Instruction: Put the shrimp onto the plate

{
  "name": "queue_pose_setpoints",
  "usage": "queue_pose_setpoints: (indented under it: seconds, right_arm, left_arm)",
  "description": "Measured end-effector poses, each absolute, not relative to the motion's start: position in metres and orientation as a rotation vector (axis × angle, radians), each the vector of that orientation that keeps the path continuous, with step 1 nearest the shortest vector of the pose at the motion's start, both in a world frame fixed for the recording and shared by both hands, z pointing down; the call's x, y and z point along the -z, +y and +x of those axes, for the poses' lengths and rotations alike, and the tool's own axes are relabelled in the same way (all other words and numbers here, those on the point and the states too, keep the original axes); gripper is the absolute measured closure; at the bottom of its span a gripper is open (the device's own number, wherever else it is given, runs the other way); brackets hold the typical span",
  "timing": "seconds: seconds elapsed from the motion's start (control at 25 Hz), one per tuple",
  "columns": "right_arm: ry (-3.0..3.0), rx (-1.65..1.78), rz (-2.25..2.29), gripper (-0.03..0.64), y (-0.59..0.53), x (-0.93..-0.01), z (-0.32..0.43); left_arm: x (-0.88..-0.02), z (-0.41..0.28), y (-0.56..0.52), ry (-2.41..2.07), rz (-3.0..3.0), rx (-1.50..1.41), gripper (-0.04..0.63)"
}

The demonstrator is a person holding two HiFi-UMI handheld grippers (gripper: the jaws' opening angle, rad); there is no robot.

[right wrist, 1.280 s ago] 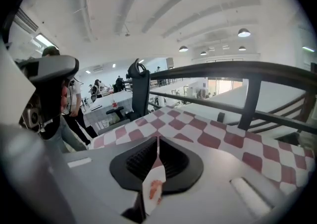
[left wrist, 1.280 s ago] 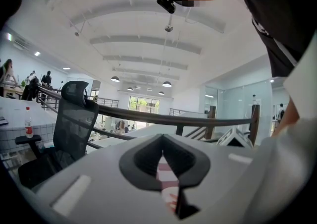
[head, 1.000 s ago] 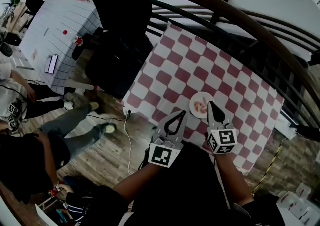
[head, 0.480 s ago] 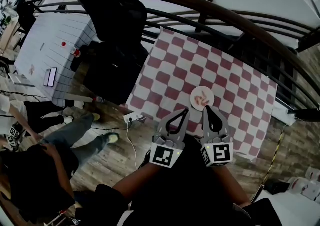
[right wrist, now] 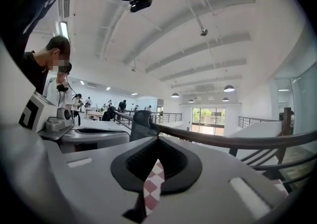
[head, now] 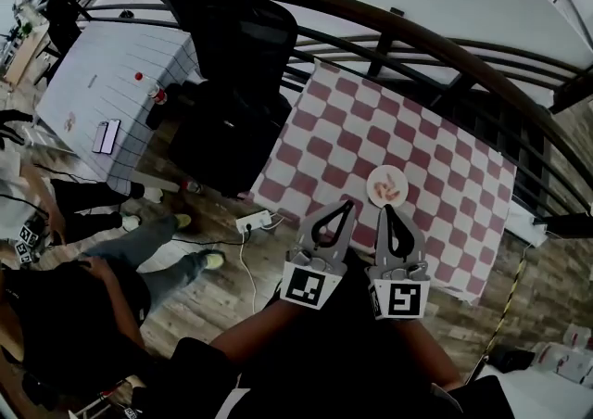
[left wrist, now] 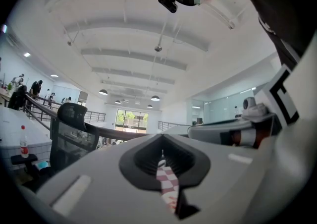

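Observation:
In the head view a small white plate (head: 387, 187) with pink shrimp (head: 391, 190) on it sits on a red-and-white checkered tablecloth (head: 343, 144). Both grippers hover side by side near the table's near edge. My left gripper (head: 347, 205) points to the left of the plate, and my right gripper (head: 386, 210) stops just short of it. Each is shut with nothing held. In the left gripper view the left gripper (left wrist: 162, 152) shows only a thin slit of checkered cloth between its jaws. The right gripper (right wrist: 158, 159) shows the same in the right gripper view.
A black office chair (head: 232, 46) stands at the table's left end, and a dark curved railing (head: 445, 46) runs behind the table. A grey table (head: 102, 83) with a bottle and a phone is at far left. People stand at lower left. A white power strip (head: 250, 221) lies on the wooden floor.
Both grippers have drawn back slightly from the plate toward me and stayed shut. The head view has shifted, so the plate now lies just beyond the right gripper's tip.

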State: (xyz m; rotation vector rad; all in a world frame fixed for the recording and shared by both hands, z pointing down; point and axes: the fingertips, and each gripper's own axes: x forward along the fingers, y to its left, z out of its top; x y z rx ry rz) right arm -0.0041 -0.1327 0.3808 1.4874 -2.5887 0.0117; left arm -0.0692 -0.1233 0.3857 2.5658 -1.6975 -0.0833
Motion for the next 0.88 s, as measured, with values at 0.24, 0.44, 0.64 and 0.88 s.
queue_pose_setpoints:
  seconds: [0.24,0.44,0.64,0.88]
  right_arm:
    - [-2.597,0.042,1.474,0.618,-0.117,-0.373,-0.026]
    - [-2.593,0.073,1.49,0.618,-0.1,-0.374,-0.033]
    - [-2.57,0.099,1.53,0.618,-0.089,-0.373,-0.033]
    - [-2.546,0.119,1.542,0.618,-0.075,-0.371,-0.04]
  left_arm:
    - [-0.38,-0.087,-0.107,-1.711,2.555,0.135,0.588]
    - [-0.379,-0.091,-0.095,-1.698,2.575,0.156,0.588]
    - [-0.379,-0.088,-0.086,-1.644,2.618,0.15,0.588]
    - [-0.376,-0.092,-0.076,-1.601,2.651,0.158,0.588]
